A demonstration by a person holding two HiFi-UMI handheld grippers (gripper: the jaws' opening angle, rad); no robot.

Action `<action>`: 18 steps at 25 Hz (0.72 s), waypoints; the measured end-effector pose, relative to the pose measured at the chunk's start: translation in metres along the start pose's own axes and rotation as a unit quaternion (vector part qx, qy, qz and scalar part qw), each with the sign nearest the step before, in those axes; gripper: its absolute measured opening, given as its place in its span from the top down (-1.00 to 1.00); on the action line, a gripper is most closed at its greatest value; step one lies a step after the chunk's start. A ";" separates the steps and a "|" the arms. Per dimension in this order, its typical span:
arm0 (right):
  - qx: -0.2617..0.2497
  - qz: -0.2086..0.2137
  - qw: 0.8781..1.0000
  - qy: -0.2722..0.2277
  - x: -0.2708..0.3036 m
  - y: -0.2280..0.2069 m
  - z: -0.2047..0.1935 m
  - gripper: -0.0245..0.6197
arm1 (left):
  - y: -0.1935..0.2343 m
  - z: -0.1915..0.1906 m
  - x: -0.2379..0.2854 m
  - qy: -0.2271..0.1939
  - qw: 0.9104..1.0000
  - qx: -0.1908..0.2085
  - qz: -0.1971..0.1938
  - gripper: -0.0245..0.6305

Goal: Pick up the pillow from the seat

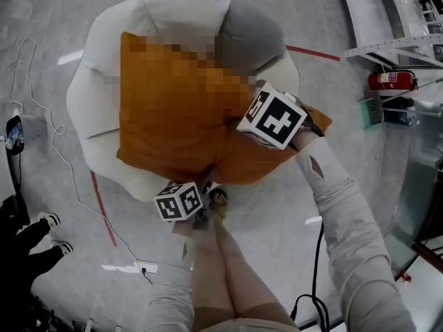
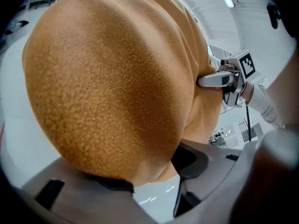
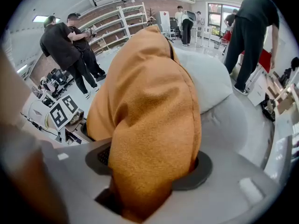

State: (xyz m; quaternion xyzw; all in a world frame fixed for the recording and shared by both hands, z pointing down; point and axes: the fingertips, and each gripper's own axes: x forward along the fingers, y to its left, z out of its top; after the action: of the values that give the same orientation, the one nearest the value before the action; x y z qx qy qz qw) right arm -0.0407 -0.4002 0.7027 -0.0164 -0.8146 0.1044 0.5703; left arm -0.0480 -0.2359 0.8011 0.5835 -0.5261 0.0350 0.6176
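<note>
An orange pillow lies over the white round seat, and its near edge reaches past the seat's front rim. My left gripper is shut on the pillow's near edge; the pillow fills its view and bulges out from between the jaws. My right gripper is shut on the pillow's right side, and a thick fold of orange cloth is clamped between its jaws. Each gripper shows in the other's view: the right gripper and the left gripper's marker cube. Behind the pillow is the seat's pale cushion.
A red fire extinguisher and a metal frame stand at the right. A white cable and red tape lie on the floor at the left, near a bystander's shoes. Several people stand beyond, by shelves.
</note>
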 end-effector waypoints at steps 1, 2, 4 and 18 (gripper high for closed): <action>0.001 -0.003 1.000 -0.005 -0.008 0.005 0.000 0.01 | -0.004 0.000 -0.007 -0.001 1.000 0.005 0.001 0.18; 0.004 -0.007 1.000 -0.012 -0.016 0.009 0.000 0.01 | -0.009 0.000 -0.013 -0.003 1.000 0.012 0.002 0.18; 0.011 -0.014 0.999 -0.027 -0.033 0.017 0.000 0.01 | -0.018 0.001 -0.027 -0.004 1.000 0.028 0.004 0.18; 0.112 -0.054 0.984 -0.128 -0.141 0.068 -0.021 0.00 | -0.082 0.009 -0.119 0.040 0.985 0.163 0.029 0.18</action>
State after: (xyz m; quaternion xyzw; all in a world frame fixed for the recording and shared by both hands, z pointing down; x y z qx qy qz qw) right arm 0.0220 -0.3513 0.5660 0.1049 -0.8637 0.1651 0.4644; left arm -0.0527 -0.2006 0.6605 0.6589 -0.5053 0.1617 0.5333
